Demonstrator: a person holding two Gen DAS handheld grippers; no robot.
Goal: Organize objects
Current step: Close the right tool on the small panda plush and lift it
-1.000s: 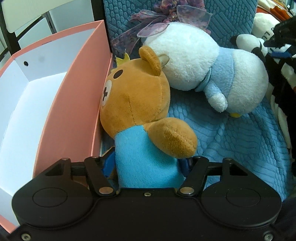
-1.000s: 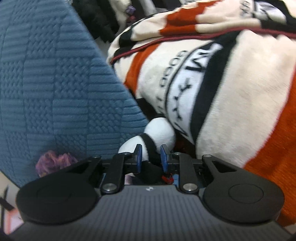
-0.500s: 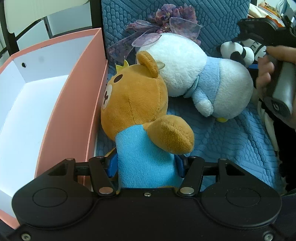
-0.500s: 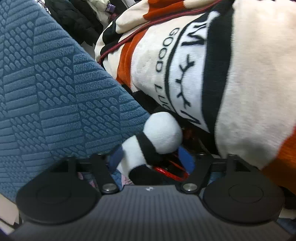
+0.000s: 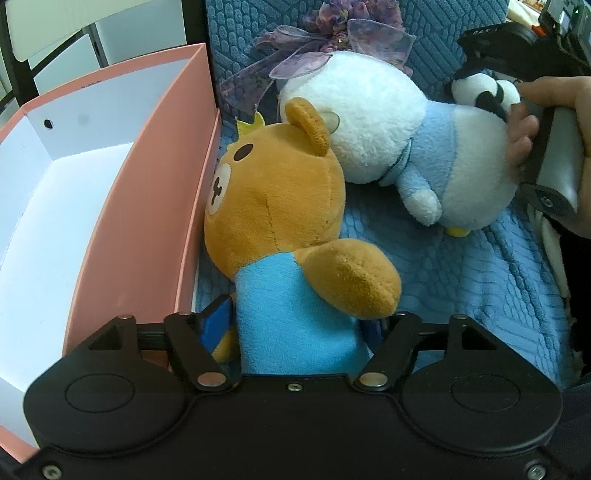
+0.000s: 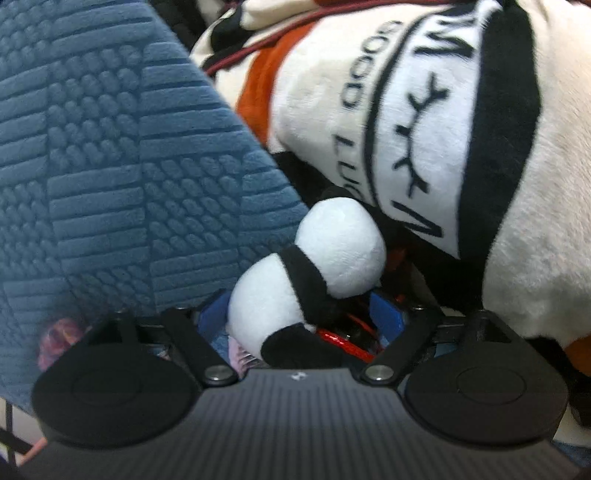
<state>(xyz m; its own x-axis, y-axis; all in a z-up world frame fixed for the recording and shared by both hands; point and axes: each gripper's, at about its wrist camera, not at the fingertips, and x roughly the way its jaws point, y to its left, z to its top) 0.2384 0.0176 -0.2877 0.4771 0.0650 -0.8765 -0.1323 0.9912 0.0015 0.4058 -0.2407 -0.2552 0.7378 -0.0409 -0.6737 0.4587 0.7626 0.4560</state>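
Observation:
A brown plush bear [image 5: 273,192] in a blue shirt lies against the outside of a pink box [image 5: 155,184]. My left gripper [image 5: 295,325] straddles its body. The jaws are opening and the left pad [image 5: 218,321] stands off the shirt. Behind the bear lies a white and light-blue plush [image 5: 369,122]. A small panda toy [image 5: 484,92] rests at its far end. In the right wrist view the panda [image 6: 332,254] lies between the wide jaws of my right gripper [image 6: 299,314], and the right pad [image 6: 386,314] is not touching it.
The pink box is white inside and has nothing in it. A purple ribbon flower [image 5: 332,33] leans on the blue textured cushion [image 6: 92,147]. A striped orange, black and cream blanket [image 6: 443,110] fills the right side. A hand [image 5: 546,107] holds the right gripper's handle.
My right gripper went from shut on the panda's black limb to wide open around the panda, and it moved in toward the white plush. My left gripper's jaws spread slightly around the bear.

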